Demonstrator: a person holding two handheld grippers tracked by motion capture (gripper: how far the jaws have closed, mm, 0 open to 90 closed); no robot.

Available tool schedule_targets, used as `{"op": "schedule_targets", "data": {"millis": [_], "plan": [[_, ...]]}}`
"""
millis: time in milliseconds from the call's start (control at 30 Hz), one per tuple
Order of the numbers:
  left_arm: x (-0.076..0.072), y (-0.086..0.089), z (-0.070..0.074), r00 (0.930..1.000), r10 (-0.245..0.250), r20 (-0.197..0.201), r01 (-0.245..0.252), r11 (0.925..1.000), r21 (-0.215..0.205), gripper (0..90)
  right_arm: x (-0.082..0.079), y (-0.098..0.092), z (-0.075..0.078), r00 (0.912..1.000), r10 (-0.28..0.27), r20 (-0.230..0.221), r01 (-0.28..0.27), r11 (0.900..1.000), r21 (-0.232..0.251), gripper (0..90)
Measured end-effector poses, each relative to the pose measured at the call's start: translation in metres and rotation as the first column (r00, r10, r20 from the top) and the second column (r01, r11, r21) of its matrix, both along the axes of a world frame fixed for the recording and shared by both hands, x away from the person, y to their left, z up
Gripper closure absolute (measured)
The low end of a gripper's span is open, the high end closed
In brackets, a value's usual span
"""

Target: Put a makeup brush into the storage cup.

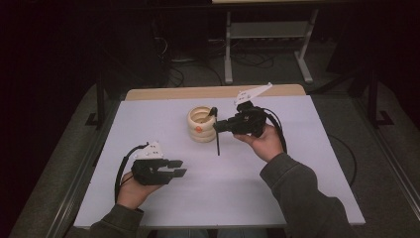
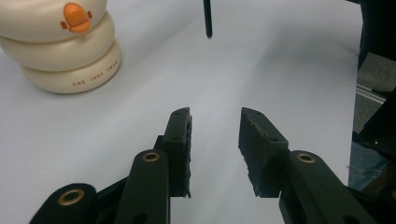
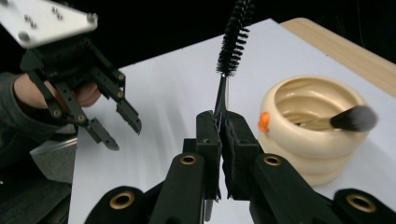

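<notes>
A cream ringed holder (image 1: 201, 125) with an orange duck beak stands at the table's far middle; in the right gripper view the holder (image 3: 313, 135) has a dark-tipped makeup brush (image 3: 352, 117) lying in it. My right gripper (image 1: 218, 126) is just right of the holder and shut on the thin stem of a black bottle brush (image 1: 217, 141). The bristles (image 3: 233, 37) point up and the handle hangs down toward the table. My left gripper (image 1: 180, 168) rests open at the near left, with nothing between its fingers (image 2: 180, 135). It faces the holder (image 2: 65, 46).
A white sheet (image 1: 277, 188) covers the table, and a wooden edge (image 1: 213, 92) shows at the far side. Beyond it a metal stand (image 1: 267, 34) and cables sit on the dark floor. A person's sleeves enter from the bottom.
</notes>
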State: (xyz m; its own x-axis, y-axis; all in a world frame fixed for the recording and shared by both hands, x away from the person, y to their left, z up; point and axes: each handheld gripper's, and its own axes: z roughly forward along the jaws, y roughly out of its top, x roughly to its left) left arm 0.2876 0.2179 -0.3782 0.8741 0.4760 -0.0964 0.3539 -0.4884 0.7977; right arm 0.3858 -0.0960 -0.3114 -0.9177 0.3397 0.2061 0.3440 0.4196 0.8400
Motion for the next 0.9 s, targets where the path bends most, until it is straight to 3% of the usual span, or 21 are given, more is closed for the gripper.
{"op": "schedule_targets", "data": {"millis": [300, 900], "plan": [[0.0, 0.001, -0.001, 1.0, 0.004, 0.001, -0.004, 0.9999, -0.015, 63.2, 0.014, -0.008, 0.013, 0.9996, -0.026, -0.004, 0.026, 0.999, 0.035, 84.7], [0.002, 0.008, 0.001, 0.9999, 0.011, 0.006, -0.011, 0.9997, -0.024, 62.1, 0.039, -0.008, 0.037, 0.997, -0.076, 0.012, 0.076, 0.997, 0.023, 84.7]]}}
